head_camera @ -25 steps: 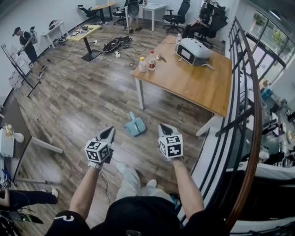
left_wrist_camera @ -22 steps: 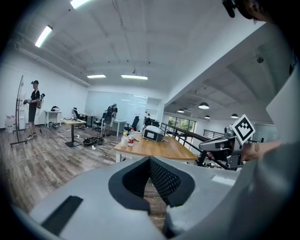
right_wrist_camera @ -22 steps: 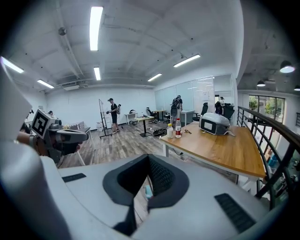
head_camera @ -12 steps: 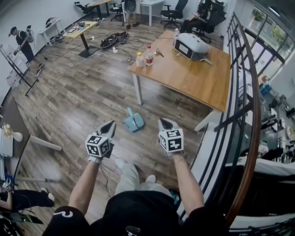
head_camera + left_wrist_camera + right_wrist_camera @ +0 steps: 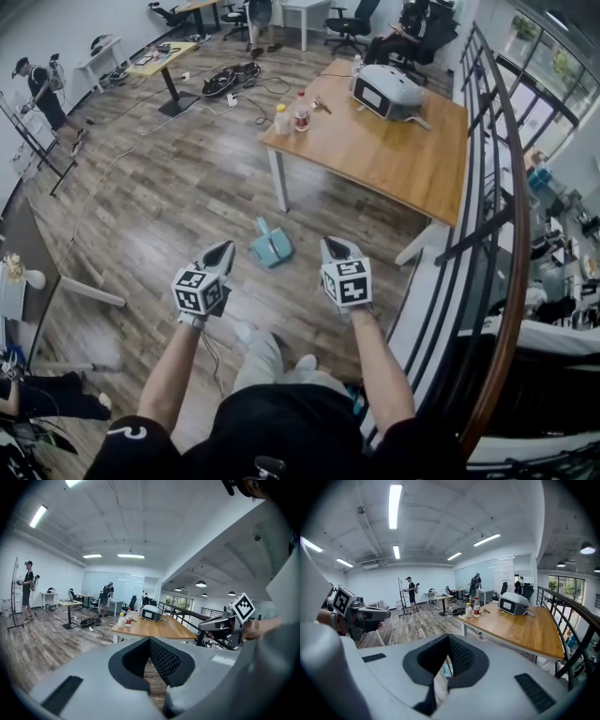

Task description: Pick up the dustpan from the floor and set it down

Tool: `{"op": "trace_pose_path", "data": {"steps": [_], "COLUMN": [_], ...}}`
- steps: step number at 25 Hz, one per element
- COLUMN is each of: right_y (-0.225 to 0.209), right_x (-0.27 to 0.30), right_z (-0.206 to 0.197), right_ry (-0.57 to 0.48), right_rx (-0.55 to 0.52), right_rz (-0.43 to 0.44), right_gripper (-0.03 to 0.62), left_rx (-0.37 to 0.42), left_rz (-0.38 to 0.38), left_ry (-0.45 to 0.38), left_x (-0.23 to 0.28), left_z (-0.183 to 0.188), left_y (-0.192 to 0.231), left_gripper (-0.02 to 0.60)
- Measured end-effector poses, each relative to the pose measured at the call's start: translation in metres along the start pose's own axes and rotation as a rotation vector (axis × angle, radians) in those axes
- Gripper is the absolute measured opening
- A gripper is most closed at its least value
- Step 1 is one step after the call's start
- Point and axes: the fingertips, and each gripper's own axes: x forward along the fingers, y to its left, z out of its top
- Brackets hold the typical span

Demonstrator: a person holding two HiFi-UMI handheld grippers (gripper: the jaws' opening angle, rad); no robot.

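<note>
The teal dustpan [image 5: 270, 247] lies on the wood floor near the corner leg of the wooden table, its handle pointing away from me. My left gripper [image 5: 223, 251] hangs in the air to the dustpan's left and nearer to me, jaws shut and empty [image 5: 150, 640]. My right gripper [image 5: 334, 247] hangs to the dustpan's right, also shut with nothing held [image 5: 449, 637]. Both point forward and slightly down, well above the floor. A sliver of teal [image 5: 446, 668] shows below the right jaws.
A wooden table [image 5: 394, 169] stands ahead on the right, bearing two bottles [image 5: 291, 118] and a white device [image 5: 389, 92]. A dark railing [image 5: 511, 234] runs along the right. Cables [image 5: 234, 80] lie on the far floor. A person [image 5: 37, 89] stands far left.
The head view has tipped slightly, so the scene sits a little higher in the picture. Both grippers and the dustpan keep their places.
</note>
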Motion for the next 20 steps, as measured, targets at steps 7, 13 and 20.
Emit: {"op": "trace_pose_path", "data": {"steps": [7, 13, 20], "right_y": [-0.004, -0.006, -0.011], "right_x": [0.000, -0.004, -0.011], "right_z": [0.003, 0.007, 0.001], "right_ry": [-0.011, -0.014, -0.013], "right_rx": [0.005, 0.007, 0.004], "right_rz": [0.006, 0.005, -0.001], "right_gripper": [-0.005, -0.005, -0.005], "left_rx": [0.013, 0.021, 0.022], "left_rz": [0.001, 0.001, -0.003], "left_ry": [0.005, 0.005, 0.007], "left_x": [0.004, 0.004, 0.006], "left_z": [0.000, 0.006, 0.003], "left_y": [-0.001, -0.004, -0.012], "left_gripper": [-0.002, -0.002, -0.002]}}
